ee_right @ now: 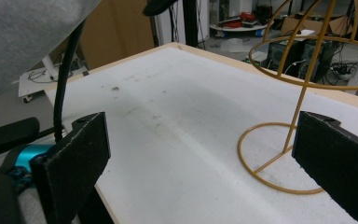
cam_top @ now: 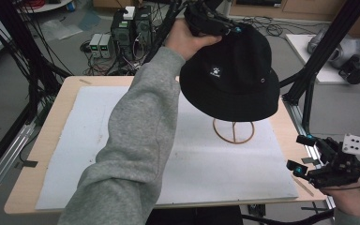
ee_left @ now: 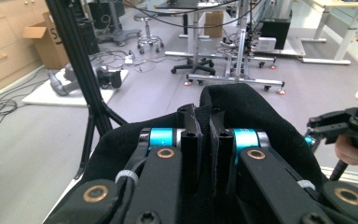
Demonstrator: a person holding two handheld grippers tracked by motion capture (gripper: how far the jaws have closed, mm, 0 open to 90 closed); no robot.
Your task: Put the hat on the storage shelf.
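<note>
A black bucket hat (cam_top: 232,77) hangs in the air above a gold wire hat stand (cam_top: 234,131), held by its crown in the left tool (cam_top: 206,21), whose jaws are pressed together on a fold of the fabric, as the left gripper view confirms. The brim droops over the stand's dome, which sits toward the far right of the white mat (cam_top: 122,154) covering the wooden worktop (cam_top: 56,122). Seating the hat well looks to call for centring the crown over the wire dome and lowering it level, letting go only once the brim settles evenly all round; a lopsided drop could tip the light frame or leave the hat askew. The right tool (cam_top: 304,154) waits at the worktop's right edge, jaws spread wide and empty, pointing toward the stand's ring base (ee_right: 279,158). Black frame struts (cam_top: 323,51), trailing cables and computer boxes (cam_top: 131,28) crowd the floor beyond, and the grey sleeve (cam_top: 136,140) crosses much of the mat.
</note>
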